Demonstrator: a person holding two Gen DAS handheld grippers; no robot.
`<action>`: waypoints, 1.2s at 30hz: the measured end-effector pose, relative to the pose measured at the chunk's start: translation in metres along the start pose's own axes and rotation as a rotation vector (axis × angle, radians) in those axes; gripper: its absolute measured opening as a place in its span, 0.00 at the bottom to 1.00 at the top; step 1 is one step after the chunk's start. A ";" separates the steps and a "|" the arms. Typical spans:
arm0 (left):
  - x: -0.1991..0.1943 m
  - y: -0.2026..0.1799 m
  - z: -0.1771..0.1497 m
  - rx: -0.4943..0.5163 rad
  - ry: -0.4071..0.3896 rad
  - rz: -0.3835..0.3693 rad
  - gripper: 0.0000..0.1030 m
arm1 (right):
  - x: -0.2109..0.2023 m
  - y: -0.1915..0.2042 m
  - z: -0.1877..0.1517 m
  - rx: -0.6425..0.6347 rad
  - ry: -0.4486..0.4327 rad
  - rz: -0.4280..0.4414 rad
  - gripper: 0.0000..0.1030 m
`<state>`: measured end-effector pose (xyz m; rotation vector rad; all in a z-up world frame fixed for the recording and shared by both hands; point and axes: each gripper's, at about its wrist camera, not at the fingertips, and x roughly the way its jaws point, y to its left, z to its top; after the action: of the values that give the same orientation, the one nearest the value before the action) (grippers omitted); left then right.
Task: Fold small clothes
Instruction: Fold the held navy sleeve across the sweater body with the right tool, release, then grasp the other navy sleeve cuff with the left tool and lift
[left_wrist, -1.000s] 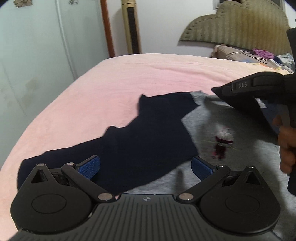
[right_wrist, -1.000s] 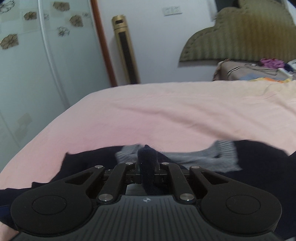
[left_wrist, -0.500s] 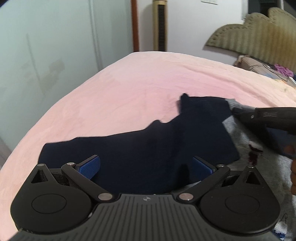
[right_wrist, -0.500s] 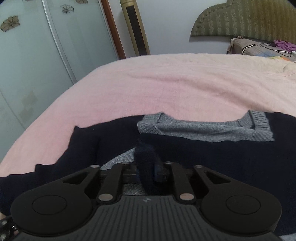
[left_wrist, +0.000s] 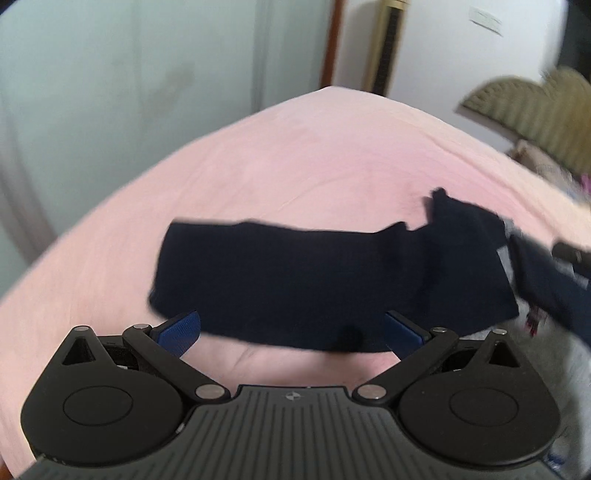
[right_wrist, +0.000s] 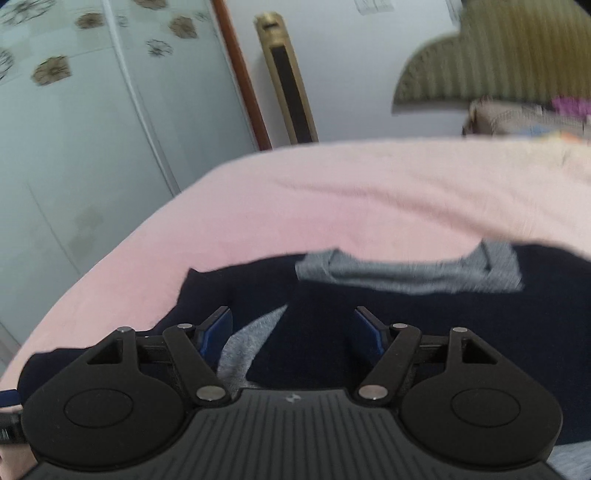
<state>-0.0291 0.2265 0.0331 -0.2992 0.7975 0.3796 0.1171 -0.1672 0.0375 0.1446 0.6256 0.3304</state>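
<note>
A small sweater with a grey body (right_wrist: 247, 343), grey collar (right_wrist: 406, 273) and navy sleeves lies on the pink bed (left_wrist: 295, 166). One navy sleeve (right_wrist: 369, 306) is folded across the chest. My right gripper (right_wrist: 293, 321) hovers just above that sleeve with its jaws opening; the cloth lies under the gap and neither pad touches it. The other navy sleeve (left_wrist: 295, 273) stretches out flat to the left. My left gripper (left_wrist: 291, 325) hangs open over that sleeve's near edge, holding nothing. The picture is blurred at the right edge of the left wrist view.
Pale wardrobe doors (right_wrist: 92, 147) stand beyond the bed's left side. A tall gold tower unit (right_wrist: 288, 81) stands by the far wall. An olive headboard (right_wrist: 517, 55) and a heap of things (right_wrist: 517, 114) are at the far right. Pink sheet stretches beyond the sweater.
My right gripper has opened and let go of the navy sleeve end, which now lies across the chest. My left gripper has swung left along the outstretched sleeve, still open.
</note>
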 end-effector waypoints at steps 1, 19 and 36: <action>-0.001 0.008 0.000 -0.039 0.003 -0.012 0.99 | -0.004 0.005 -0.001 -0.028 -0.009 0.005 0.70; 0.007 0.102 0.013 -0.477 0.012 -0.113 0.98 | -0.013 0.177 -0.075 -0.736 -0.045 0.200 0.70; 0.033 0.113 0.015 -0.657 0.054 -0.223 0.03 | -0.001 0.198 -0.087 -0.761 -0.022 0.198 0.70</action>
<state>-0.0479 0.3403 0.0058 -1.0064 0.6649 0.4167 0.0134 0.0208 0.0142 -0.5222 0.4289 0.7351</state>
